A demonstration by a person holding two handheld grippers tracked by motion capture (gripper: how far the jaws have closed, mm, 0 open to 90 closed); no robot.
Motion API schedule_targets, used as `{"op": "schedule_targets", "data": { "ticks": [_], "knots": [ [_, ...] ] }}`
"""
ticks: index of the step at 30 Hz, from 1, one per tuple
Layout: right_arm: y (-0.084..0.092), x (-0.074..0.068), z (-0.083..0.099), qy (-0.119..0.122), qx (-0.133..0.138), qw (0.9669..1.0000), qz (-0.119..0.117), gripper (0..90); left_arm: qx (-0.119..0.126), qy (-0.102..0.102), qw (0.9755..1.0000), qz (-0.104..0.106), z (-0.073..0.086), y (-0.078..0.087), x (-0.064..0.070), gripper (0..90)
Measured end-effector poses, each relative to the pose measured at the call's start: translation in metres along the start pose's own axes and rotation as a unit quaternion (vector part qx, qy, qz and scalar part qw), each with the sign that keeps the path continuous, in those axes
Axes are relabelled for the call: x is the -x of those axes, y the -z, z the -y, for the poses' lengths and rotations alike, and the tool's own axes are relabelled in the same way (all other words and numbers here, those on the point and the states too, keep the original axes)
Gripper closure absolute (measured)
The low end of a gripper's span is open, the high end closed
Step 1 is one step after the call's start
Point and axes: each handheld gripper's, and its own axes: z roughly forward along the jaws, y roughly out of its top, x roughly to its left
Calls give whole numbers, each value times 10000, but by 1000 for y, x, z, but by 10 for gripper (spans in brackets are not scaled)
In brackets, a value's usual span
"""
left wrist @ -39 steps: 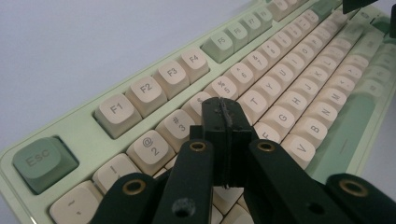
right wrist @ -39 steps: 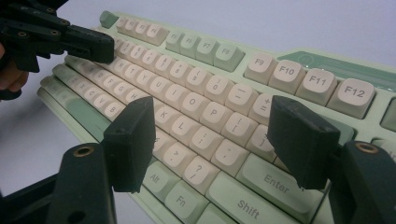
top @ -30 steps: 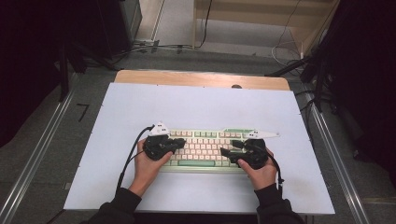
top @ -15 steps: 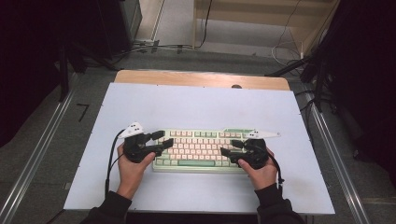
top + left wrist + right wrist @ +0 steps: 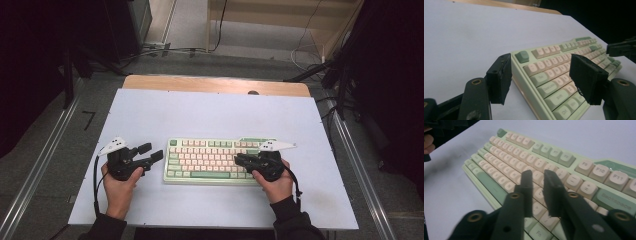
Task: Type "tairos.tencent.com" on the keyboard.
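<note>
A pale green keyboard (image 5: 215, 160) with cream keys lies on the white table (image 5: 200, 112), toward its near edge. My left gripper (image 5: 151, 151) is off the keyboard's left end, just above the table, with its jaws wide apart after having just been opening. In the left gripper view nothing is between the left gripper's (image 5: 541, 77) pads, and the keyboard (image 5: 554, 75) lies ahead. My right gripper (image 5: 240, 160) hovers over the keyboard's right part. In the right gripper view the right gripper's (image 5: 537, 180) jaws have just been closing to a narrow gap above the keys (image 5: 524, 157), with nothing between them.
A wooden strip (image 5: 215, 85) runs along the table's far edge. Metal rails (image 5: 45, 165) flank the table on both sides. Cables lie on the floor (image 5: 165, 50) beyond it. Bare white table spreads behind and to the left of the keyboard.
My left gripper has pulled leftward off the keyboard's left end and opened wide. The right hand stayed in place over the keys.
</note>
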Motion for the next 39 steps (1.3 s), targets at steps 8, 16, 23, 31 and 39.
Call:
{"op": "schedule_targets", "data": {
  "ticks": [8, 16, 23, 31, 39],
  "knots": [
    [-15, -15, -4, 314, -97, 9990, -308, 873, 155, 162, 9997, -115, 1, 6, -9, 358],
    [-43, -28, -5, 536, -455, 9966, -429, 873, -12, 78, 10000, 8, 2, -2, -6, 360],
    [-54, -32, -4, 637, -621, 9951, -427, 874, -84, -24, 9999, 95, 3, -7, 1, 360],
    [-53, -31, -5, 627, -587, 9956, -370, 874, -136, -52, 9998, 123, 4, -9, 3, 360],
    [-59, -31, -2, 670, -714, 9948, -280, 874, -157, -59, 9997, 160, 4, -9, 4, 360]
  ]
}}
